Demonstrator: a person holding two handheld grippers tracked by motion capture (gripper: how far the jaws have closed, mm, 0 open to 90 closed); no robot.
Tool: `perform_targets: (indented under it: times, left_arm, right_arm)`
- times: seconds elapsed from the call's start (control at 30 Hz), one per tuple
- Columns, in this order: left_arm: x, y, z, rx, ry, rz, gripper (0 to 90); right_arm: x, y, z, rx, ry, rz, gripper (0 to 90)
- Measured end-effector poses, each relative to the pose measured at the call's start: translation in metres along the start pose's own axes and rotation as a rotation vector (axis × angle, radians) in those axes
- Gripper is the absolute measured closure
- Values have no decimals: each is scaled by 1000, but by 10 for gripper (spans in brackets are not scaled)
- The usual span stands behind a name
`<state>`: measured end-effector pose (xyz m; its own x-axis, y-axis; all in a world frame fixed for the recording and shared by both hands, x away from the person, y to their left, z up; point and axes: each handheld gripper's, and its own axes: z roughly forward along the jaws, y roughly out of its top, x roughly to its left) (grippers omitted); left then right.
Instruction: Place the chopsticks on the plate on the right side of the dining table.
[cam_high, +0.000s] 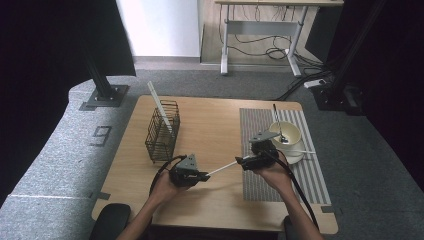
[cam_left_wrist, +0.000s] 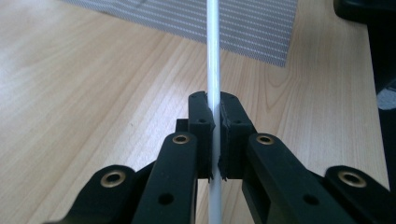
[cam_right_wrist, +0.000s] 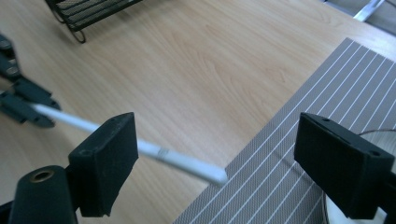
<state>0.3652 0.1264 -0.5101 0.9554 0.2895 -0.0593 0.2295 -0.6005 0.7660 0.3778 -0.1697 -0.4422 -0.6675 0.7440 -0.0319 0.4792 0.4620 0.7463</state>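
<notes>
A wire basket (cam_high: 162, 131) stands at the table's (cam_high: 215, 125) left. The left gripper (cam_high: 200, 176) is clamped on a white stick (cam_high: 223, 168) held above the wood. The right gripper (cam_high: 241, 161) gapes around the stick's free end, pads clear, beside the striped mat (cam_high: 310, 170) and bowl (cam_high: 290, 134).

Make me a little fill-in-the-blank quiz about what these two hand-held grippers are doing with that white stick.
The left gripper is ____ on the white chopstick.
The right gripper has its jaws ____.
Another chopstick leans in the wire ____.
The bowl sits on a striped ____.

Missing words: shut; open; basket; placemat
</notes>
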Motion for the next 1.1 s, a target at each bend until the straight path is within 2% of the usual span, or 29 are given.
perform_targets:
  times: [0.13, 0.3, 0.47, 0.57, 0.7, 0.77, 0.9, 1.1]
  left_arm:
    - [3, -2, 0, 25, -29, -7, 857]
    - [3, -3, 0, 67, -61, 11, 857]
    - [1, -3, 2, 118, -89, 41, 857]
    - [-1, -3, 3, 142, -118, 64, 857]
    - [-4, -3, 6, 173, -150, 86, 856]
    - [-6, -2, 8, 190, -171, 102, 856]
    - [-10, -2, 10, 212, -205, 124, 856]
    - [-14, -2, 13, 229, -247, 155, 856]
  right_arm:
    - [-2, -10, -7, 20, 30, 3, 180]
    - [-1, -23, -12, 48, 52, -2, 171]
    - [7, -35, -14, 83, 80, -26, 145]
    - [14, -44, -11, 115, 117, -40, 132]
    - [25, -52, -7, 141, 141, -77, 131]
    - [30, -54, -6, 149, 138, -92, 142]
    - [41, -59, -2, 174, 135, -143, 203]
    - [57, -66, 7, 216, 169, -222, 338]
